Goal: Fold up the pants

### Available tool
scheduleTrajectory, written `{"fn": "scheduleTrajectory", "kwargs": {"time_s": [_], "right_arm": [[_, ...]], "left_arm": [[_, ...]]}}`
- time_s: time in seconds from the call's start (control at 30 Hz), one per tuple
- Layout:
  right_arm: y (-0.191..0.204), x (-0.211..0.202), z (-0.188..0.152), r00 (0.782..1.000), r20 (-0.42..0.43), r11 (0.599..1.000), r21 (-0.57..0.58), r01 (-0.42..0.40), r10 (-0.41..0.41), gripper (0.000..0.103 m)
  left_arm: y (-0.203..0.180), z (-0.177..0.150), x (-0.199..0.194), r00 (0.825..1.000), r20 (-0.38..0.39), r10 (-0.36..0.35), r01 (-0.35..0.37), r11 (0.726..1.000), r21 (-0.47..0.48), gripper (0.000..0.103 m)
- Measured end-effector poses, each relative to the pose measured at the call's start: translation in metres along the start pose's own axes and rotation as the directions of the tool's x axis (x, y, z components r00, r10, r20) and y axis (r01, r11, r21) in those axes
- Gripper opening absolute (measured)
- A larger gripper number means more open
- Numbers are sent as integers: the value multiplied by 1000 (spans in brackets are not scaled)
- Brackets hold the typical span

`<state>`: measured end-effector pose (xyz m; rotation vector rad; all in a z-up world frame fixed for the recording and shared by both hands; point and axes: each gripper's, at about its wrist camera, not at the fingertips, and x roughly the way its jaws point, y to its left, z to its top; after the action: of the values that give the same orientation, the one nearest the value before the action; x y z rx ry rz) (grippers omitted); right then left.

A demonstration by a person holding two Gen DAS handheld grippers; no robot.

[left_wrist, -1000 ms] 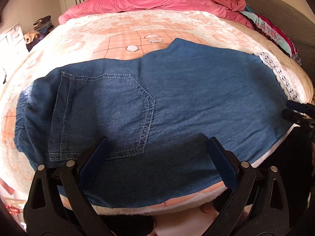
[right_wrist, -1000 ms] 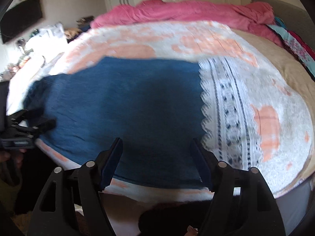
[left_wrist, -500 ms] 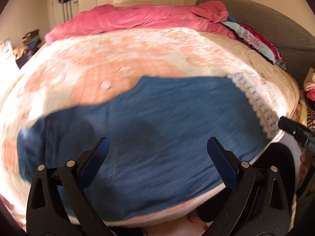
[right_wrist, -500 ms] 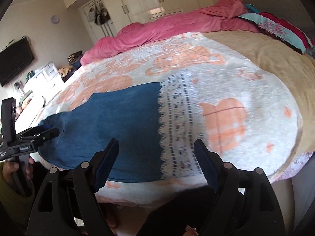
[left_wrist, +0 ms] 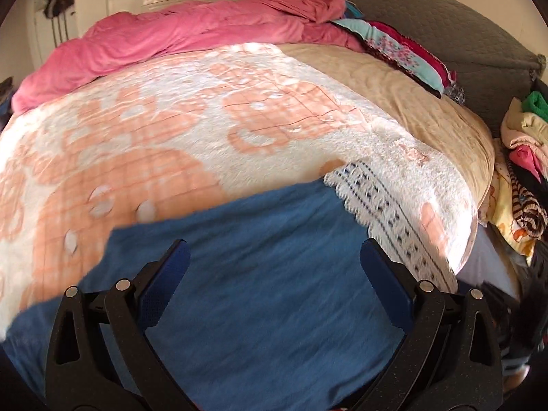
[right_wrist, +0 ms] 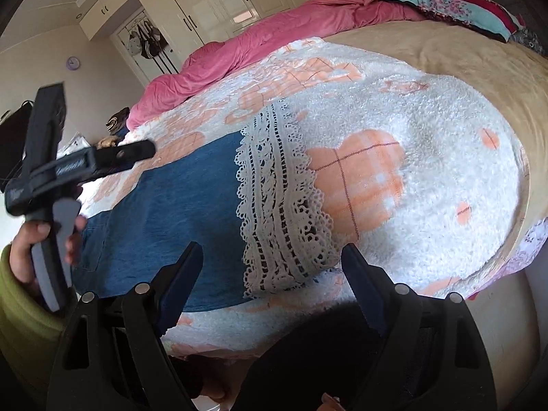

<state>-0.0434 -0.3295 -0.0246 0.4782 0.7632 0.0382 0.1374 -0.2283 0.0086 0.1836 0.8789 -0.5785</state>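
Note:
The blue denim pants [left_wrist: 260,274] lie flat on the bed, with a white lace hem [left_wrist: 387,212] at their right end. My left gripper [left_wrist: 274,257] is open and empty, over the pant legs near the hem. In the right wrist view the pants [right_wrist: 171,205] stretch left and the lace hem [right_wrist: 277,205] lies straight ahead. My right gripper [right_wrist: 270,260] is open and empty, at the near edge of the lace hem. The left gripper [right_wrist: 102,157] shows at the left, held in a hand.
The bed carries a white and orange fleece blanket [left_wrist: 171,120] with a pink duvet [left_wrist: 191,30] bunched at the far side. Floral pillows [left_wrist: 404,51] and a grey headboard [left_wrist: 445,34] are at the right. A clothes pile [left_wrist: 527,157] sits beside the bed. Wardrobes [right_wrist: 222,3] stand behind.
Both grippers have swung right along the pants, from the waist and pocket end toward the lace hem. Both stayed open. The pants have not moved.

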Motion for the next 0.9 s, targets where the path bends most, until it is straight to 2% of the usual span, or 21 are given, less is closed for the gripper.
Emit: {"fn": "scheduleTrajectory", "kwargs": {"time_s": [0.23,0.47,0.57,0.67,0.7,0.77,0.87,0.9], "right_arm": [[-2,9,2,1000,-18,1000,31,3,-2,82],[0,17,2,999,-26,999,45,21,-20,83],[3,18,1,1000,-21,999,37,18,-17,83],[4,19,1,1000,-22,999,36,17,-17,81],[4,19,1,1000,-22,999,40,21,-20,75],[2,20,3,1000,-19,999,46,20,-19,69],[-1,24,6,1000,-14,998,61,-13,13,50],[-1,24,6,1000,-18,998,60,-23,24,49]], "left_arm": [[-17,33,41,998,-51,-35,39,996,74,93],[-29,46,80,991,-110,-71,87,986,146,93],[-32,49,98,984,-149,-101,125,978,164,93],[-33,49,112,969,-190,-160,192,968,163,84],[-33,48,116,962,-205,-182,217,962,163,79],[-31,47,123,950,-225,-217,254,956,149,76],[-27,46,128,939,-228,-257,293,946,139,74],[-27,45,128,937,-227,-267,303,942,144,72]]}}
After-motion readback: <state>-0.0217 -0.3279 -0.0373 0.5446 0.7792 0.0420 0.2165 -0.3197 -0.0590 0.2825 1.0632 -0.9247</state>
